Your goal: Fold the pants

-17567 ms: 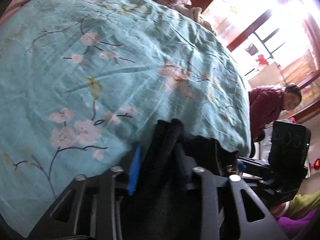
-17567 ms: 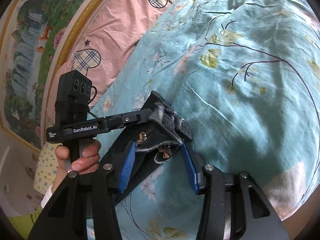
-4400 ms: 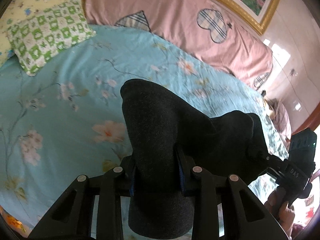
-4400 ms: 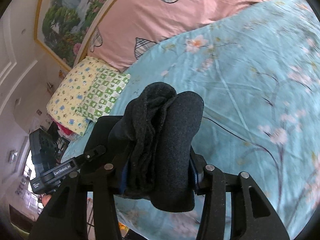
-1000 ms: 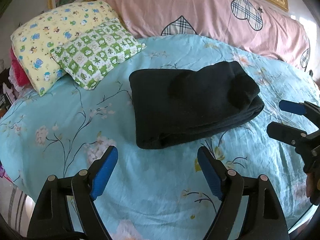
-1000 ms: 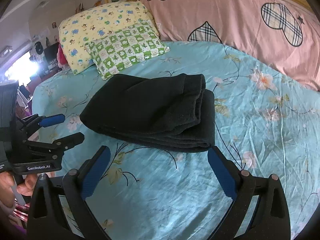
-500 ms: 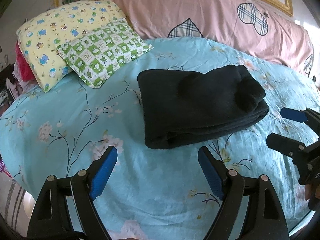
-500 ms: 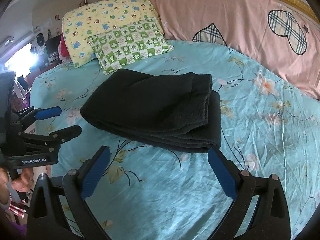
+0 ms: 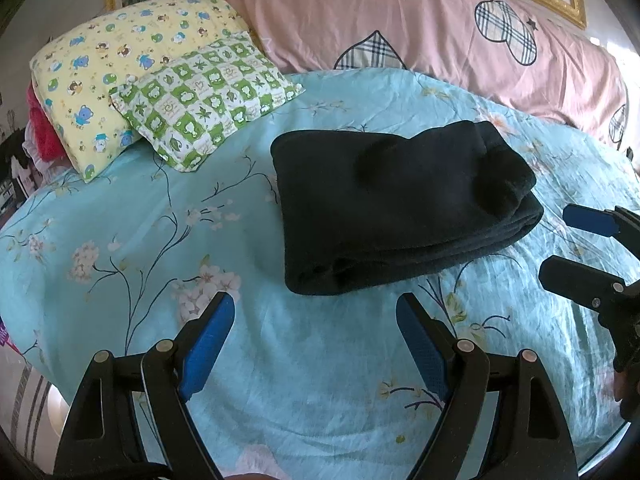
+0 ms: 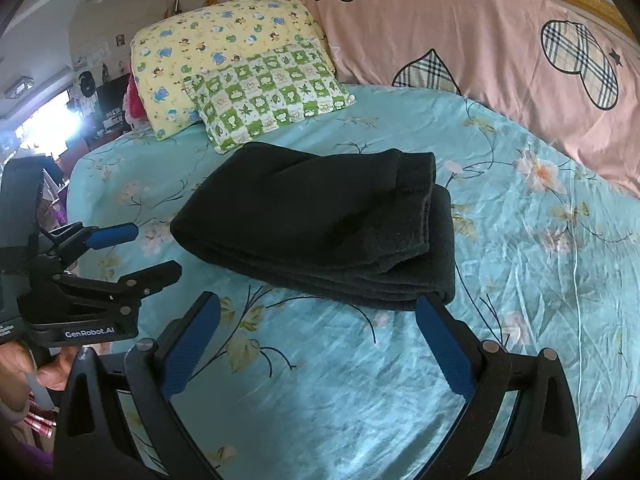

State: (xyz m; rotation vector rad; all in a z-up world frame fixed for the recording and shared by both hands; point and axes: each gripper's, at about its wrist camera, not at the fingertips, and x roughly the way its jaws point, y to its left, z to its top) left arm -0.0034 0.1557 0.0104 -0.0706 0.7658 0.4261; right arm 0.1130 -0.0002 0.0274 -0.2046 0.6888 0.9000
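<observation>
We find pants folded, mid-bed on sheet, long axis left-right. Left gripper and right gripper both spread wide, empty, near side, about equally close; nothing touching.

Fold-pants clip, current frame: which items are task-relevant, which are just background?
Task-relevant:
- black pants, folded, lying on the bed
- left gripper, open, holding nothing
- right gripper, open, holding nothing

Background:
- teal floral bedsheet
- green checked pillow
- yellow cartoon pillow
- pink quilt with plaid hearts
</observation>
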